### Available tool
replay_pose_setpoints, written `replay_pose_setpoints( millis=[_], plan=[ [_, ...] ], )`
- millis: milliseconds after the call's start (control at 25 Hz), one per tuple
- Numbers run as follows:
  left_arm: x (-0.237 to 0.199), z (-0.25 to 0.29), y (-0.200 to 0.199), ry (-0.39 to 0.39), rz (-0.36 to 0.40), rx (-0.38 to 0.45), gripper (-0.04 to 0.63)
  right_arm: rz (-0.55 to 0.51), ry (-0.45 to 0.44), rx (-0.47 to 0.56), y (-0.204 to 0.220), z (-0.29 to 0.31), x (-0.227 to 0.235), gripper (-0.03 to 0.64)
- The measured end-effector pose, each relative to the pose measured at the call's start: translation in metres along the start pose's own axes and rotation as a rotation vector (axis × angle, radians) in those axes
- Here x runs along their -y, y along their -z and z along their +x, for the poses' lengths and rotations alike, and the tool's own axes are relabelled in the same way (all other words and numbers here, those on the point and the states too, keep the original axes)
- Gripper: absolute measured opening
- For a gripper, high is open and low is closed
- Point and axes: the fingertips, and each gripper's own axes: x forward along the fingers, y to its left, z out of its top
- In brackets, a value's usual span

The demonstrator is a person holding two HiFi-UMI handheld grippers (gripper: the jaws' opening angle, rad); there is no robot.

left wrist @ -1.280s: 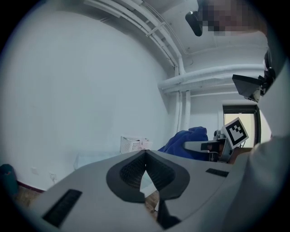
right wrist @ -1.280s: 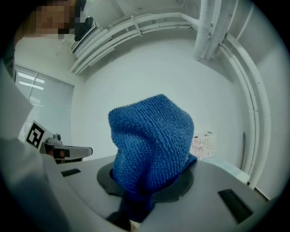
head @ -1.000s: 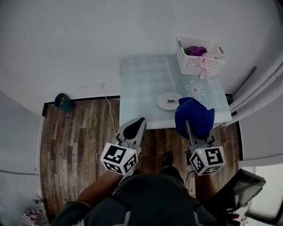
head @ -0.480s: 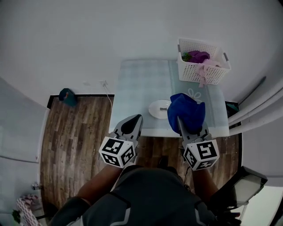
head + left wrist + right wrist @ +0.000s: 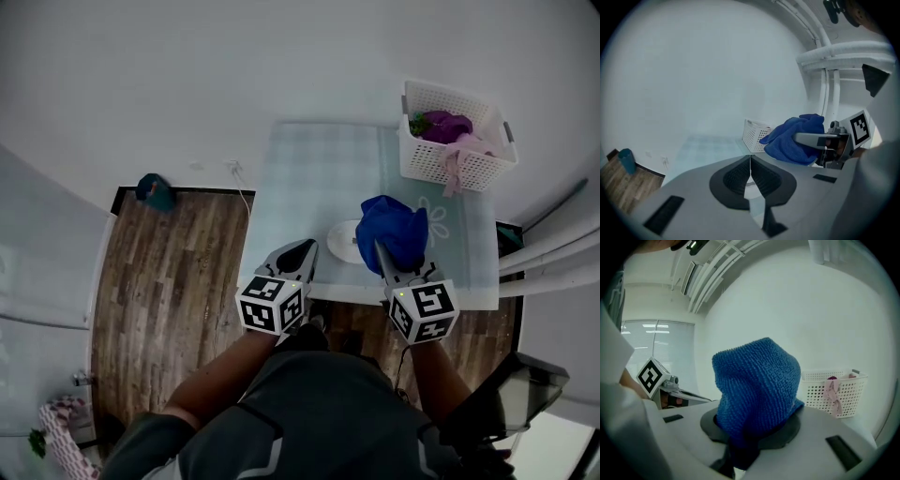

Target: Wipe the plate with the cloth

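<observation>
A small white plate (image 5: pixel 343 240) lies near the front edge of the pale checked table (image 5: pixel 309 178), half hidden behind the blue cloth (image 5: pixel 392 232). My right gripper (image 5: pixel 386 253) is shut on that bunched blue cloth (image 5: pixel 754 390), which hangs over the plate's right side. My left gripper (image 5: pixel 300 255) is shut and empty, its jaws (image 5: pixel 750 171) meeting over the table's front edge, just left of the plate. From the left gripper view the cloth (image 5: pixel 794 138) and the right gripper show at the right.
A white basket (image 5: pixel 455 141) with purple and pink cloths stands at the table's back right corner; it also shows in the right gripper view as the basket (image 5: pixel 834 390). A teal object (image 5: pixel 153 190) sits on the wooden floor by the wall at left. A cable (image 5: pixel 246 192) hangs beside the table.
Both grippers have moved forward and down toward the table; the blue cloth now hangs over the plate's right part, and the left gripper has reached the table's front edge.
</observation>
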Motion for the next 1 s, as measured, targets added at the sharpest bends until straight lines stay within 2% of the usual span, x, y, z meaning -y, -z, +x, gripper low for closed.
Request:
replay_pose_setpoints(
  millis=[280,400,480,720,1000],
  plan=[
    [-0.041,0.072,0.049,0.019,-0.035,-0.181,0.016,-0.056,0.002,-0.162,0.047,0.071,0.008,0.104],
    [-0.05,0.096,0.076,0.052,-0.041,-0.274,0.089,-0.085,-0.023,-0.227,0.072,0.097,0.006,0.104],
    [-0.055,0.108,0.09,0.06,-0.044,-0.321,0.108,-0.086,-0.031,-0.271,0.09,0.111,0.006,0.104],
    [-0.065,0.139,0.126,0.083,-0.017,-0.443,0.112,-0.131,-0.061,-0.422,0.142,0.147,0.003,0.104],
    [-0.063,0.152,0.157,0.088,0.022,-0.55,0.114,-0.185,-0.132,-0.522,0.185,0.167,-0.008,0.104]
  ],
)
